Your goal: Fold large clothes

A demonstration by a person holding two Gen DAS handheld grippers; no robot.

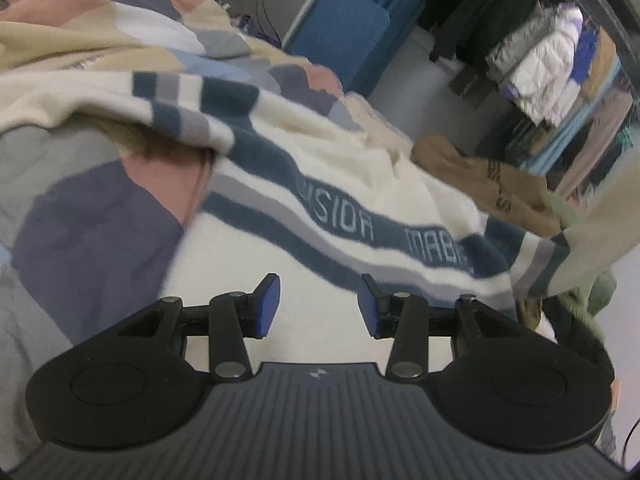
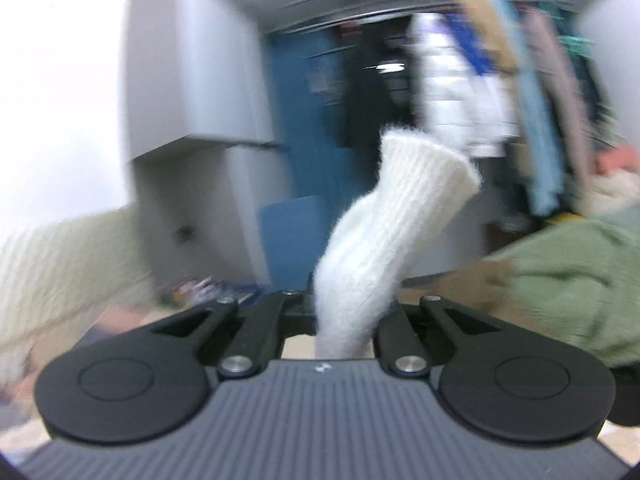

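- A patchwork quilt (image 1: 92, 216) in grey, pink, navy and beige blocks is seen covering the bed from 9 to 11 o'clock in the left wrist view.
- A cream knitted sweater (image 1: 320, 184) with navy and grey stripes and a lettered band is spread over the quilt, running from 10 o'clock down to 4 o'clock; one edge at 10 o'clock is lifted off the quilt.
- The left tongs (image 1: 319, 305) are held wide apart at 6 o'clock just above the cream knit, with the blue pads (image 1: 269, 304) clear of the fabric and nothing gripped.
- A tan garment (image 1: 492, 184) with dark lettering is laid against the sweater's far edge at 3 o'clock.
- A blue panel (image 1: 340, 32) is seen at 12 o'clock, and hanging clothes (image 1: 540, 72), among them a white puffer jacket, at 1 to 2 o'clock.
- In the right wrist view, strongly blurred, a grey cabinet (image 2: 192, 80) stands at 10 o'clock.
- The right tongs (image 2: 344, 312) are closed tight at 6 o'clock on the sweater's ribbed cream sleeve cuff (image 2: 400, 208), which rises from the jaws toward 12 o'clock.
- More cream knit (image 2: 60, 272) is seen at 9 o'clock.
- A green garment (image 2: 572, 276) lies at 3 o'clock.
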